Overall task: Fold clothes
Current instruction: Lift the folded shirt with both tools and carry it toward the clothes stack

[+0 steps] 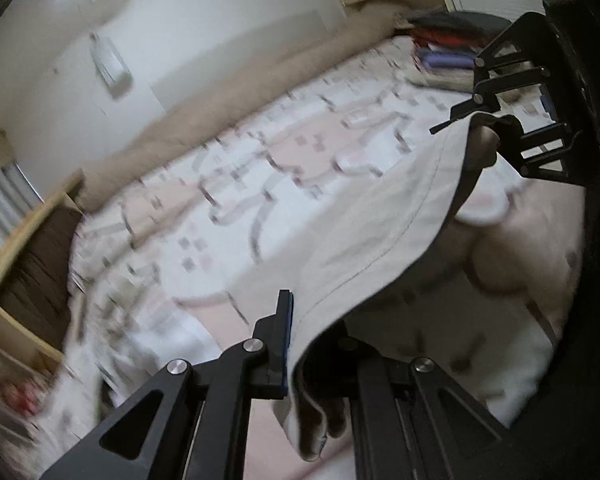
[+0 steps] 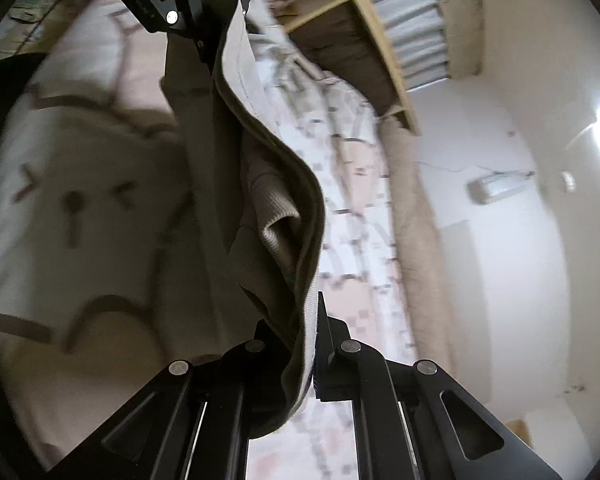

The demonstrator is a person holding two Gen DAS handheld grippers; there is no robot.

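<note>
Beige garment (image 1: 364, 216) stretched between left hand-held gripper (image 1: 300, 344), right hand-held gripper (image 2: 306, 344).

No text, label, brand, number or sign can be read in either view. The patterned bedspread (image 1: 260, 184) carries only drawn shapes and small squares, blurred by motion. The wall-mounted unit (image 2: 496, 188) on the far wall shows no legible marking.
</note>
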